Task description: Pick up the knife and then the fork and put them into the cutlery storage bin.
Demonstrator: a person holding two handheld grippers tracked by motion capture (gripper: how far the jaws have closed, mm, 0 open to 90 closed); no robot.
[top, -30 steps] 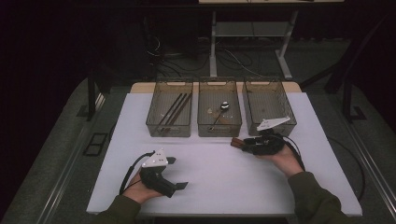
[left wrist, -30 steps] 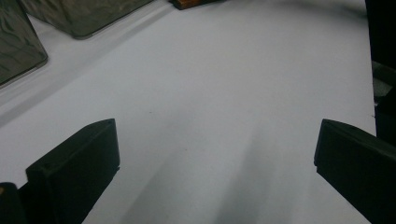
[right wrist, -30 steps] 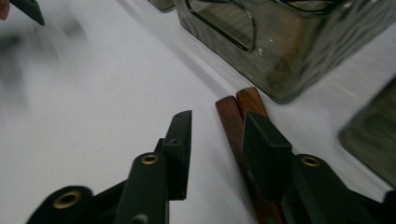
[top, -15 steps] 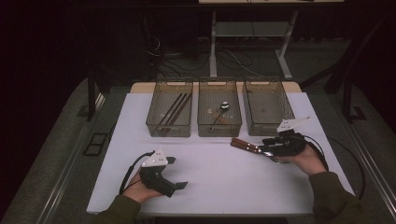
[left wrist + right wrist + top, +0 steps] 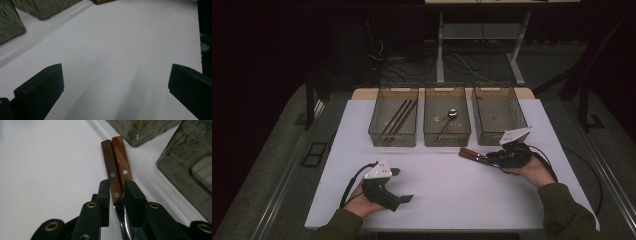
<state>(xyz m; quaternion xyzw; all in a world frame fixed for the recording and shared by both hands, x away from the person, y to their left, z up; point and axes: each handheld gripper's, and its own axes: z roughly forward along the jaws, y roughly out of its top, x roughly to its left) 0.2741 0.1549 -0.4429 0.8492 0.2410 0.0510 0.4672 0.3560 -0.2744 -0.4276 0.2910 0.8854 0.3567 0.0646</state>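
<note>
Right gripper [image 5: 116, 192], jaws just closing, pinching two wooden-handled knives [image 5: 116, 162] between pads

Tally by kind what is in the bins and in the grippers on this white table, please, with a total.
Smoky clear plastic bins: 3
Dark thin chopsticks in the left bin: about 3, hard to tell apart
Metal spoon with a wooden handle in the middle bin: 1
Wooden-handled riveted knives between the right hand-held gripper's jaws: 2
Hand-held grippers, left and right: 2
Total: about 11
</note>
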